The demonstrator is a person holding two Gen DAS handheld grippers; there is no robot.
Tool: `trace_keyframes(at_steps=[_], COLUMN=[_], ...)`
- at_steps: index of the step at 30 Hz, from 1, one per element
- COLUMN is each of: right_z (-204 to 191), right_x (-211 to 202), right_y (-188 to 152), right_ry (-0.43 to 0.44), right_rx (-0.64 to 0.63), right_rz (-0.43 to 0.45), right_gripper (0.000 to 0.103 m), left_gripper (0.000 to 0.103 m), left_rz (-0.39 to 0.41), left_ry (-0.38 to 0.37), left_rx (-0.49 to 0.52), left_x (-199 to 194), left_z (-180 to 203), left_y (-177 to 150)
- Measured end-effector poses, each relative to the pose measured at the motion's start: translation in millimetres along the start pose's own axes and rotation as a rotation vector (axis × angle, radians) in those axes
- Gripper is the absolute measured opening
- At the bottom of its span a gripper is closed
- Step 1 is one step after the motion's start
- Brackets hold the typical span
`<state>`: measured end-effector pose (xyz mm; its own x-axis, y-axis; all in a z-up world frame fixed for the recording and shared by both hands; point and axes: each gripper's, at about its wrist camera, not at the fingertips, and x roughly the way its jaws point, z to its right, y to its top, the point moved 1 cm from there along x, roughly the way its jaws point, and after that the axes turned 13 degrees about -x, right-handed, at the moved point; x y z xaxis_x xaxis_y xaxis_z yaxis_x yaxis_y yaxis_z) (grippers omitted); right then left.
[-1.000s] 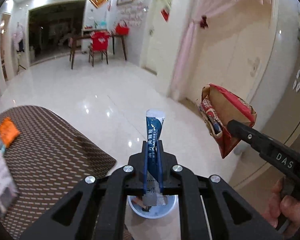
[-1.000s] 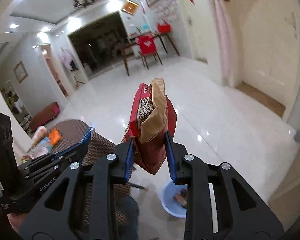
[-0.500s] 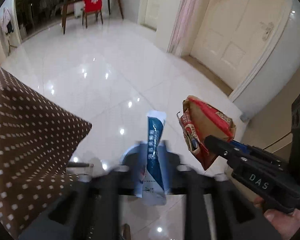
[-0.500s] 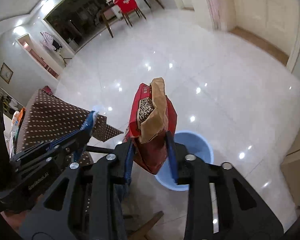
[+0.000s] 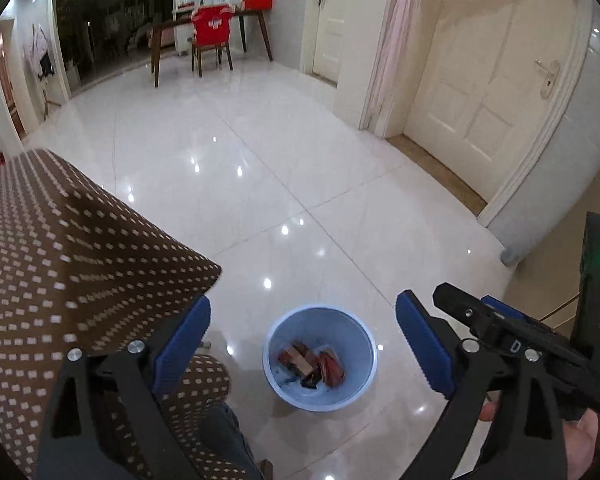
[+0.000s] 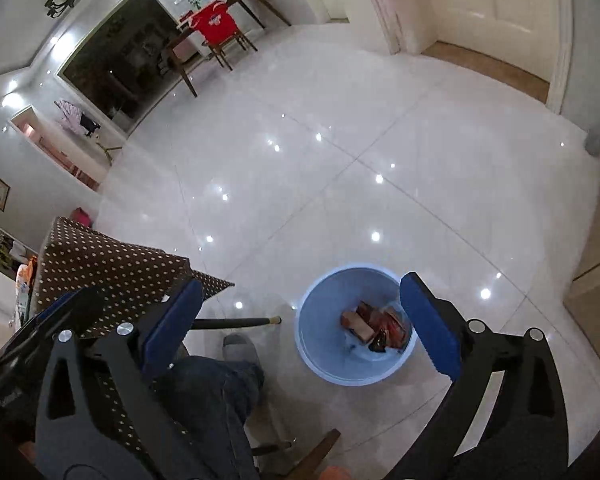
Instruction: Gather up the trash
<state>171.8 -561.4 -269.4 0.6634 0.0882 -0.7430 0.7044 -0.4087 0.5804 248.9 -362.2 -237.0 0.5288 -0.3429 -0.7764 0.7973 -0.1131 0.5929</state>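
A light blue bin point(image 5: 278, 376) stands on the white tile floor and holds red and brown wrappers point(image 5: 312, 364). It also shows in the right wrist view point(image 6: 320, 364) with the wrappers point(image 6: 376, 326) inside. My left gripper point(image 5: 302, 346) is open and empty, high above the bin. My right gripper point(image 6: 300, 322) is open and empty, also above the bin. The right gripper shows at the right edge of the left wrist view point(image 5: 512, 332).
A table with a brown dotted cloth point(image 5: 68, 264) is at the left; it also shows in the right wrist view point(image 6: 112, 264) with packets on its far end point(image 6: 24, 280). The person's leg and foot point(image 6: 236, 360) are beside the bin. A white door point(image 5: 484, 92) is at the right.
Both grippers tilted down over the bin and opened. The blue sachet left my left gripper and the red-brown bag left my right gripper; wrappers now lie in the bin.
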Motion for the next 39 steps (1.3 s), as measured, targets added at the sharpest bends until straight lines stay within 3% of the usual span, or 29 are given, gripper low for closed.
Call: trace_keyframes(at_steps=[14,23,34,39], right_z=[-56.2,-107.4,-193.4,-246.4], right_x=[-65.5,-99.6,-128.4,-125.0], right_y=[29.4,42.2,47.5,38.8], right_ry=[-0.015,0.009,0.079,0.122], right_rx=[-0.082,-0.162,-0.295,-0.39], right_rz=[0.135,0.207,0.278,0.275], right_gripper=[0.097,0.097,0.097,0.097], left_gripper=[0.095,0.095,0.096,0.097], left_rz=[0.17,0.271,0.404,0.448], left_ry=[-0.038,-0.019,-0.002,0.046], left_rx=[0.007,-0.004,-0.076,-0.117], left_x=[-92.0,-143.5,-216.3,-241.7], left_z=[-16.9,-38.1,-96.7,-135.2], left_y=[13.0,15.9,14.1,3.9])
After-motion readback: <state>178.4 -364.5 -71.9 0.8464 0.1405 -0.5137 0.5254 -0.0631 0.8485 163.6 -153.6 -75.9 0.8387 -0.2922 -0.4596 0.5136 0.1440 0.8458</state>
